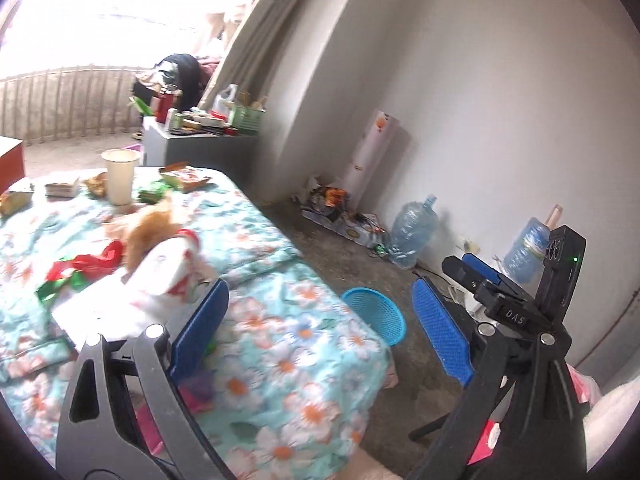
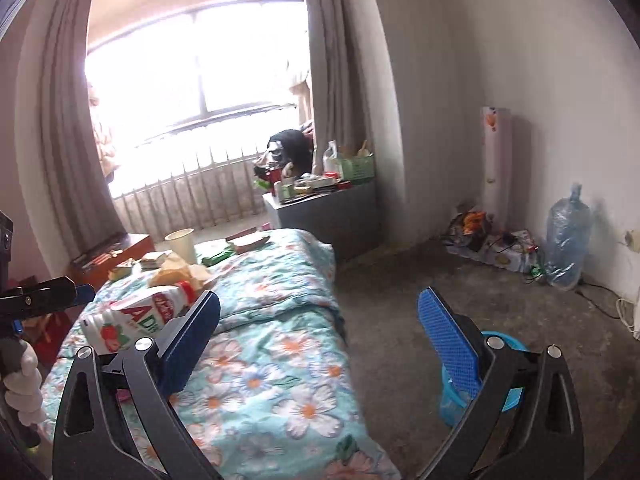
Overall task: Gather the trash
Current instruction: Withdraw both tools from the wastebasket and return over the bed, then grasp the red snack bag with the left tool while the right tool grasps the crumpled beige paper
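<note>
1. Both of my grippers are empty and spread wide — the left gripper (image 1: 320,336) and the right gripper (image 2: 320,344) each show blue pads well apart with nothing between them. I judge this to be the gap between pickups, with a fresh piece of trash to choose.

2. The trash lies on the bed (image 1: 304,344): a white strawberry-printed bottle (image 2: 136,316) nearest the left gripper, red and green wrappers (image 1: 80,268) beside it, and a paper cup (image 1: 120,176) standing further back among snack packets (image 1: 184,178).

3. The blue basket (image 1: 374,314) sits on the floor (image 2: 400,312) just beside the bed's corner — I take it as the bin.

4. Next move, as I see it: lower one gripper toward the bottle, line the pads across its body, then close.

5. Room: the floor to the right is open as far as the water jugs (image 1: 412,232) and the cables along the wall. The bed edge drops near the basket, so a loose item could roll off there.
</note>
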Demonstrator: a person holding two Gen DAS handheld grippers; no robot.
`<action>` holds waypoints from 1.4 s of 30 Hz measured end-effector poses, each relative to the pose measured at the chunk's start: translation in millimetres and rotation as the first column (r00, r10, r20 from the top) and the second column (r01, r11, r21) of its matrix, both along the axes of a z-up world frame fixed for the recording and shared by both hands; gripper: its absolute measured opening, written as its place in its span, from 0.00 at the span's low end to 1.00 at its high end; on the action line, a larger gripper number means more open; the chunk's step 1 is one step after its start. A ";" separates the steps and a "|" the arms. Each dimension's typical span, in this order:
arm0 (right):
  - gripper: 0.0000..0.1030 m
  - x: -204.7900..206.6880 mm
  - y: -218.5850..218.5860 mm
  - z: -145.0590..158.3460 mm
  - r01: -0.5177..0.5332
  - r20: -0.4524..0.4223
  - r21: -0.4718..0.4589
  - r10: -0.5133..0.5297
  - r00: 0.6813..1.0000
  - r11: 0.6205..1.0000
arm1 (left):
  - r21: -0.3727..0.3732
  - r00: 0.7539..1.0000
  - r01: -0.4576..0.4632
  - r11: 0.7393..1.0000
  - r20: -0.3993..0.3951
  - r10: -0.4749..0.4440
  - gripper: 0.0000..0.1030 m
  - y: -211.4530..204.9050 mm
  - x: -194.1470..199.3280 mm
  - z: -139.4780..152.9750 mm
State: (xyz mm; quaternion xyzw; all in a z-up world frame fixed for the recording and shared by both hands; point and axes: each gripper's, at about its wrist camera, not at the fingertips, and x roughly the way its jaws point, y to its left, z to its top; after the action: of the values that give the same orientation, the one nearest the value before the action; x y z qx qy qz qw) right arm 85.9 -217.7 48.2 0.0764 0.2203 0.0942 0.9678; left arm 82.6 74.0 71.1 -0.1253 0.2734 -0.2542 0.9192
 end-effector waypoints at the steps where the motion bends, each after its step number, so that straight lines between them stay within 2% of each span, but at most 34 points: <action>1: 0.94 4.2 10.1 0.9 -0.035 -0.017 0.011 0.035 0.999 0.999 | 0.004 0.999 -0.047 0.999 0.003 0.047 0.86 18.8 -9.1 -1.0; 5: 0.94 19.1 50.2 2.0 -0.163 -0.065 0.091 0.169 0.983 0.982 | -0.010 0.981 -0.195 0.981 -0.009 0.195 0.86 79.6 -27.9 -11.8; 8: 0.94 34.6 73.0 -1.6 -0.230 -0.118 0.182 0.253 0.960 0.956 | -0.052 0.969 -0.246 0.968 -0.045 0.243 0.86 110.1 -26.2 -18.3; 11: 0.94 46.7 93.3 -5.8 -0.263 -0.174 0.253 0.311 0.934 0.931 | -0.104 0.970 -0.239 0.965 -0.062 0.234 0.86 126.3 -19.3 -20.7; 14: 0.94 55.3 110.7 -10.1 -0.271 -0.223 0.299 0.343 0.912 0.915 | -0.112 0.973 -0.228 0.967 -0.058 0.222 0.86 135.3 -11.9 -23.9; 17: 0.94 61.2 123.5 -16.9 -0.263 -0.265 0.318 0.352 0.898 0.911 | -0.109 0.973 -0.225 0.968 -0.071 0.218 0.86 141.9 -4.1 -29.2; 21: 0.94 69.9 134.3 -25.0 -0.253 -0.313 0.335 0.361 0.878 0.907 | -0.129 0.965 -0.247 0.960 -0.128 0.231 0.86 164.6 17.8 -37.6; 26: 0.94 95.9 132.3 -17.0 -0.241 -0.334 0.373 0.372 0.866 0.896 | -0.113 0.952 -0.248 0.962 -0.212 0.221 0.79 187.2 55.5 -45.3; 27: 0.94 104.1 130.9 -13.6 -0.241 -0.334 0.388 0.380 0.863 0.890 | -0.108 0.953 -0.240 0.965 -0.218 0.212 0.74 188.7 63.4 -46.4; 28: 0.94 113.3 129.9 -9.9 -0.248 -0.334 0.402 0.394 0.856 0.881 | -0.098 0.956 -0.222 0.970 -0.217 0.197 0.74 188.4 71.5 -47.4; 31: 0.94 147.7 134.5 -2.0 -0.273 -0.360 0.424 0.437 0.824 0.863 | -0.011 0.956 -0.170 0.985 -0.246 0.162 0.74 178.5 100.2 -53.5; 34: 0.94 184.8 153.2 -0.8 -0.310 -0.413 0.372 0.455 0.789 0.875 | 0.047 0.956 -0.119 0.992 -0.264 0.127 0.74 165.4 126.9 -60.2; 40: 0.94 257.5 208.4 -29.8 -0.396 -0.547 0.269 0.477 0.687 0.878 | 0.137 0.937 -0.055 0.989 -0.335 0.098 0.74 146.5 181.7 -82.4; 42: 0.94 275.4 224.6 -44.6 -0.423 -0.591 0.268 0.494 0.637 0.866 | 0.165 0.927 -0.039 0.986 -0.362 0.097 0.74 143.4 196.7 -91.3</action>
State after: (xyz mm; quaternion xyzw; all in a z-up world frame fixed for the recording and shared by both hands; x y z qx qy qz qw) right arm 361.3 6.9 3.6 0.0961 0.5446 0.3163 0.7708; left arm 279.3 217.4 -20.2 -0.1087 0.4552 -0.1720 0.8668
